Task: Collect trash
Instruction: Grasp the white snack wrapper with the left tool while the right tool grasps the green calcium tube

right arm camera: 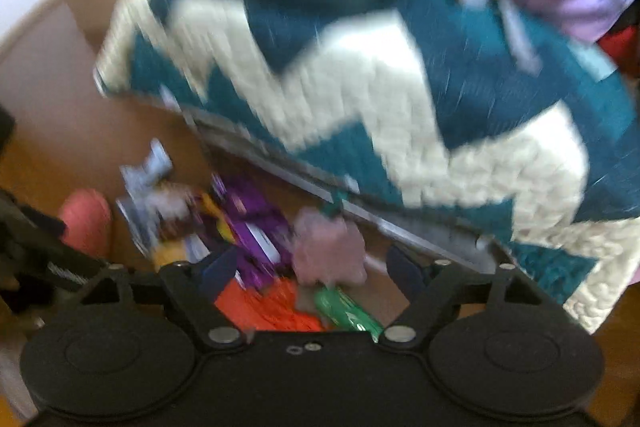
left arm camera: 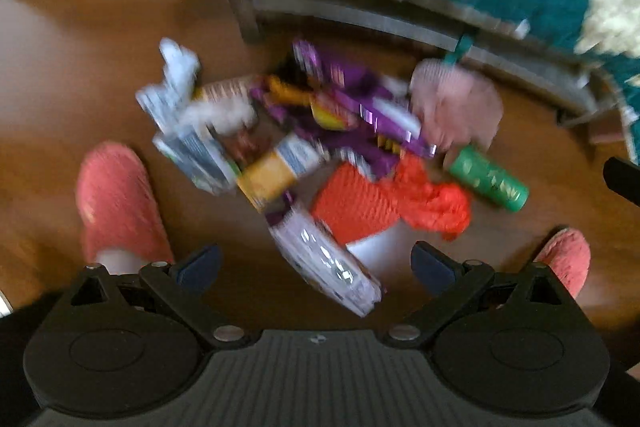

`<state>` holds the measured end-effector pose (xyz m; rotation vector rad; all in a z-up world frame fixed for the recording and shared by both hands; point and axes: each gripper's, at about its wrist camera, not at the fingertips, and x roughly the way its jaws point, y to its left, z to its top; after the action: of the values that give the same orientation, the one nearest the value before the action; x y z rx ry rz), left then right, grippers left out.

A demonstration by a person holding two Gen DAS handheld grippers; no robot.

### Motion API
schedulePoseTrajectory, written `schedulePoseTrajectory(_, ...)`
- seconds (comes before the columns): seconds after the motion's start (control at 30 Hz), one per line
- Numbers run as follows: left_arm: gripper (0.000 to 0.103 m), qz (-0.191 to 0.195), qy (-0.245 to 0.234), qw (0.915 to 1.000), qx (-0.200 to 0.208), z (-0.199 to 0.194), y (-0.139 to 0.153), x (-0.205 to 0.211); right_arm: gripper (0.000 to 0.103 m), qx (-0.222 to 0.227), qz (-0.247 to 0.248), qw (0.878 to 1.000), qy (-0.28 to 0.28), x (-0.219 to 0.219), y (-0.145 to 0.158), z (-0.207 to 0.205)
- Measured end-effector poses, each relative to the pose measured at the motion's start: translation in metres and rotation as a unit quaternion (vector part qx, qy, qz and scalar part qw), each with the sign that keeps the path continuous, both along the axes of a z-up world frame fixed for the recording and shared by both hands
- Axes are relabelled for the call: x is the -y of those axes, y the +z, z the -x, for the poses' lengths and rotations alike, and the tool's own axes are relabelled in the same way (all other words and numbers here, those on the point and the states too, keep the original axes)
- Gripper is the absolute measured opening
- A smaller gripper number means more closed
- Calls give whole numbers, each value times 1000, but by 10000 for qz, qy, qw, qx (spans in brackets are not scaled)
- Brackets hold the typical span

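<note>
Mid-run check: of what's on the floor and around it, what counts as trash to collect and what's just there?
Trash to collect:
- purple wrappers
- orange crumpled paper
- green can
- white-blue wrappers
- yellow packet

Just there:
- pink slippers
- teal and cream blanket
- grey bed frame
- wooden floor

Both grippers open, holding nothing.

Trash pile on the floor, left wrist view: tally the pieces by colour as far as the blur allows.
Blur makes these minimum counts.
Green can: 1
Orange wrapper: 1
Purple packaging: at least 1
Pink crumpled piece: 1
Yellow box: 1
White-blue cartons: at least 1
Silver-lilac packet: 1
Total: at least 7
</note>
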<state>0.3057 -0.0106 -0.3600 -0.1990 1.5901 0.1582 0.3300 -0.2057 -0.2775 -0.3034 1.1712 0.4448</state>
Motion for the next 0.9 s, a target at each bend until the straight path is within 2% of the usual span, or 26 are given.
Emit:
schedulePoseTrajectory(0.1, 101, 30, 260, 9982, -547, -1, -53, 4, 75, -348, 281, 9990, 78, 11, -50, -10)
schedulePoseTrajectory(0.2, 101, 67, 552, 9942, -916, 0, -99, 3, 75, -642, 533, 9962, 258, 20, -94, -14)
schedulePoseTrajectory(0.37, 101, 102, 922, 9861, -1382, 8, -160, -3, 70, -949, 768, 9908, 581, 33, -153, -26)
schedulePoseTrajectory(0.53, 101, 212, 1056, 9801, -1670, 14, -198, 1, 68, -1278, 813, 9835, 986, 37, -200, -39)
schedulePoseTrajectory(0.63, 101, 274, 1034, 9790, -1733, 16, -214, 6, 68, -1313, 963, 9774, 1346, 33, -223, -38)
schedulePoseTrajectory(0.77, 101, 314, 1000, 9767, -1870, 20, -233, 14, 65, -1403, 1014, 9714, 1625, 28, -246, -36)
schedulePoseTrajectory(0.9, 101, 184, 734, 9758, -2052, 26, -249, 25, 61, -1377, 1033, 9676, 1849, 24, -260, -33)
